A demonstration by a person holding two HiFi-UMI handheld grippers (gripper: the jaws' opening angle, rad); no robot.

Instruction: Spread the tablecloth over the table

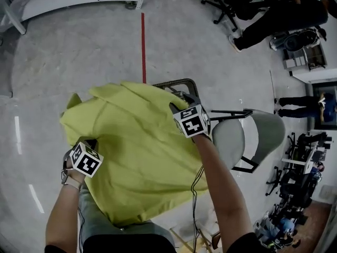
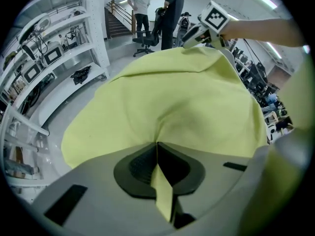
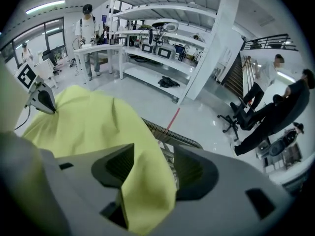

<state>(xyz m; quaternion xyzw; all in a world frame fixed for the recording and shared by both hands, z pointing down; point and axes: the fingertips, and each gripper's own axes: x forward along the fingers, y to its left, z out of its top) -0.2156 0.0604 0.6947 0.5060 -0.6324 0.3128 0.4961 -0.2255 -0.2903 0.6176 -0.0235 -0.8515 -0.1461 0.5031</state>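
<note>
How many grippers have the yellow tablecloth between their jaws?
2. The left gripper, at the left edge of the tablecloth, shut on it; the right gripper, at its far edge, jaws apart around it.

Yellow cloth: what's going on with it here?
A person holds the cloth with two grippers. The left gripper is clamped shut on one edge. The right gripper has its jaws apart, with a loose fold of cloth between them. The cloth is bunched and not yet spread flat; a dark frame shows at its far edge.
</note>
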